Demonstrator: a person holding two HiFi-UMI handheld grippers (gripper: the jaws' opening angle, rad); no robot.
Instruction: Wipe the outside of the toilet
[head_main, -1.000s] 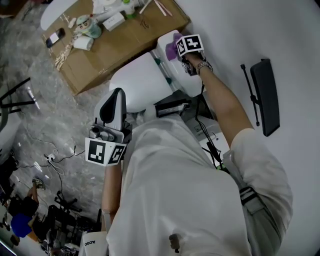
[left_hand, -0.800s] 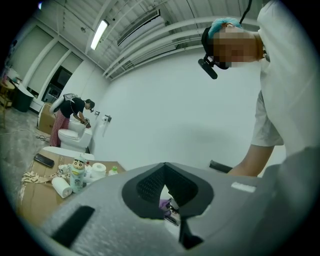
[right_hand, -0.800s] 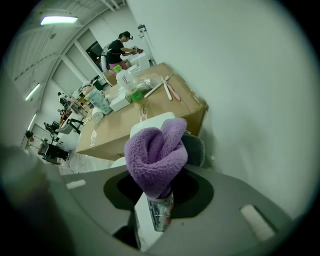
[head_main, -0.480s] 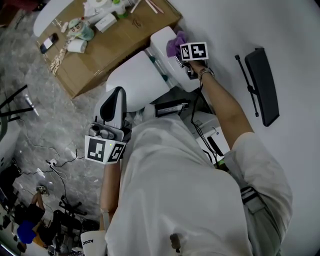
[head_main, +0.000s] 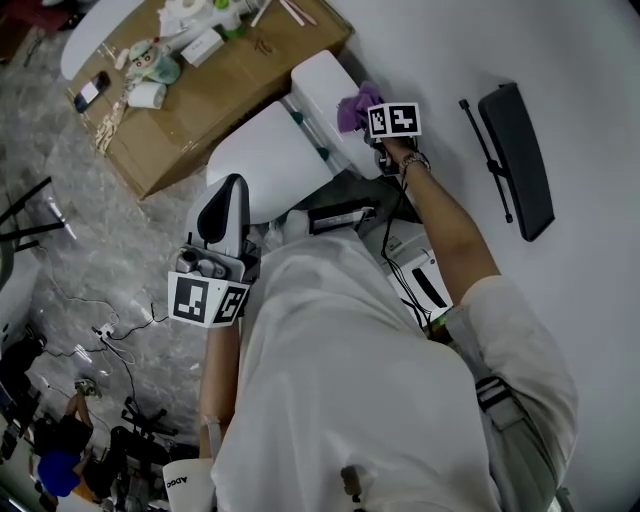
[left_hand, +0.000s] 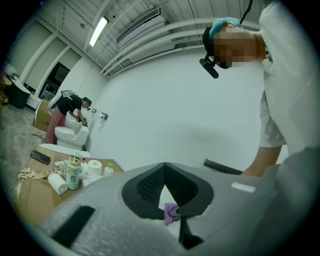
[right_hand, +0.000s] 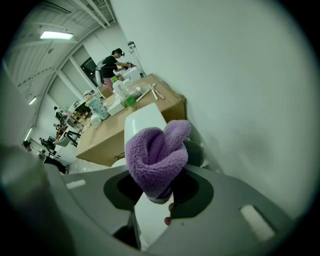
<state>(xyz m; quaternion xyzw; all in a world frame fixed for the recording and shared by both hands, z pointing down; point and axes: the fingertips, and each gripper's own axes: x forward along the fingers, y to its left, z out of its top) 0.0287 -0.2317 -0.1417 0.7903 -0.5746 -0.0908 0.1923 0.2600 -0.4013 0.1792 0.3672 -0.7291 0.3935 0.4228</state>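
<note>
The right tool (right_hand: 159, 189) is clamped on a bunched purple cloth (right_hand: 156, 152), whose fleecy folds bulge out ahead of the jaws. In the head view the tool holds that cloth against the top of the toilet tank (head_main: 322, 82), at the end of the tank nearer the person's right arm. The tank is a white slab whose long axis runs away from the tool, up and to the left in the head view, so most of its top lies beyond the cloth along that line. A wiping stroke, as I judge it, would need to push away from the body along that axis, not across it. Below the tank the closed seat lid (head_main: 262, 160) spreads toward the person, and the left tool (head_main: 229, 207) hangs above its near edge, jaws together on nothing (the purple speck in the slit between them, in the left gripper view, is the far-off cloth). So the right tool is the nearer to the tank and the only one carrying a cloth. A cardboard box (head_main: 235, 75) strewn with bottles and paper rolls lies beyond the toilet, just beside the tank
</note>
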